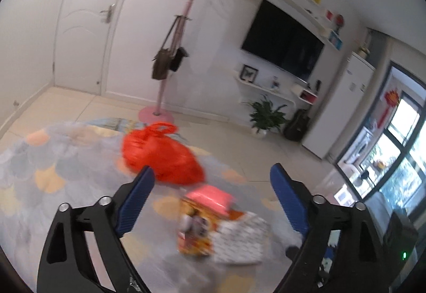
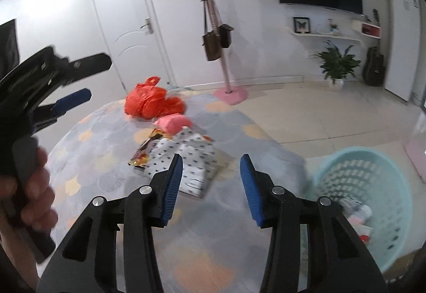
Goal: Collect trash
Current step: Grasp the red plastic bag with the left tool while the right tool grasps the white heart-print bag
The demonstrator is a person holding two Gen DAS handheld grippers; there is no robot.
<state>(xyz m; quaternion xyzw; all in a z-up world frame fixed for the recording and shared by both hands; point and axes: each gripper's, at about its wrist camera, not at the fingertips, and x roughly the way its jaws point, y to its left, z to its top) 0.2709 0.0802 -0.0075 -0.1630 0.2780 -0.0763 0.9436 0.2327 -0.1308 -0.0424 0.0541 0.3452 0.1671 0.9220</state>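
On the patterned rug (image 1: 53, 159) lies trash: a tied red plastic bag (image 1: 159, 151) (image 2: 151, 104), a pink pack (image 1: 210, 198) (image 2: 174, 123), a yellow snack wrapper (image 1: 194, 229) (image 2: 143, 153) and a white patterned pack (image 1: 239, 237) (image 2: 186, 162). My left gripper (image 1: 212, 167) hangs above them, open wide and empty; a hand holds it at the left of the right wrist view (image 2: 99, 78). My right gripper (image 2: 211, 157) is open too, nothing between its pads, just short of the white pack. A light blue basket (image 2: 364, 186) at the right holds several items.
A pink coat stand (image 2: 229, 90) with hanging bags rises past the rug's far edge. A potted plant (image 2: 336, 64), a dark guitar case (image 2: 374, 66) and a white fridge (image 1: 343, 106) line the far wall under the TV. A white door (image 2: 127, 26) is at the back left.
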